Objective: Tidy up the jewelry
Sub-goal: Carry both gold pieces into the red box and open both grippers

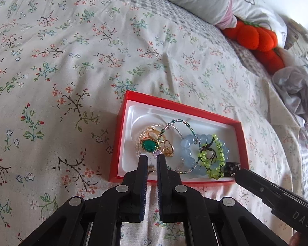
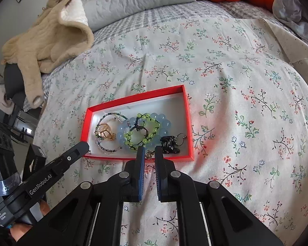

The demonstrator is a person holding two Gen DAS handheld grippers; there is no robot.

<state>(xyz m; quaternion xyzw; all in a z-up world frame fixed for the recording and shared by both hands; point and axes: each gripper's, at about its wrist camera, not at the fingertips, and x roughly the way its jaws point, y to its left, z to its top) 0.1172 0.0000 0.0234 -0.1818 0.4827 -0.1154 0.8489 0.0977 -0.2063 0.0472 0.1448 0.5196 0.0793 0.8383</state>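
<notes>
The open red cardboard box (image 1: 197, 112) on the flowered bedspread (image 1: 71, 61) holds all the jewelry, including the pale blue bead bracelet (image 1: 187, 151). Left gripper (image 1: 152, 160) jaws narrow, empty. Right gripper (image 2: 148, 153) nips a small gold piece (image 2: 148, 154); risk: slipping loose, snagging tangled strands.

"GenRobot.AI" on left hand-held gripper (image 2: 87, 144); "DAS" on right hand-held gripper (image 1: 237, 169).

Red box (image 1: 121, 127) open on bed, white tray inside. Left part: gold rings (image 1: 164, 141) heaped with green-stone ring (image 1: 148, 145) (stone facing up). Thin beaded strand (image 1: 174, 123) loops over them. Centre: pale blue bead bracelet (image 1: 187, 149), lime-green bead bracelet (image 1: 212, 155) lying on top. Right end: dark beaded piece (image 2: 169, 142), small ring beside it.
</notes>
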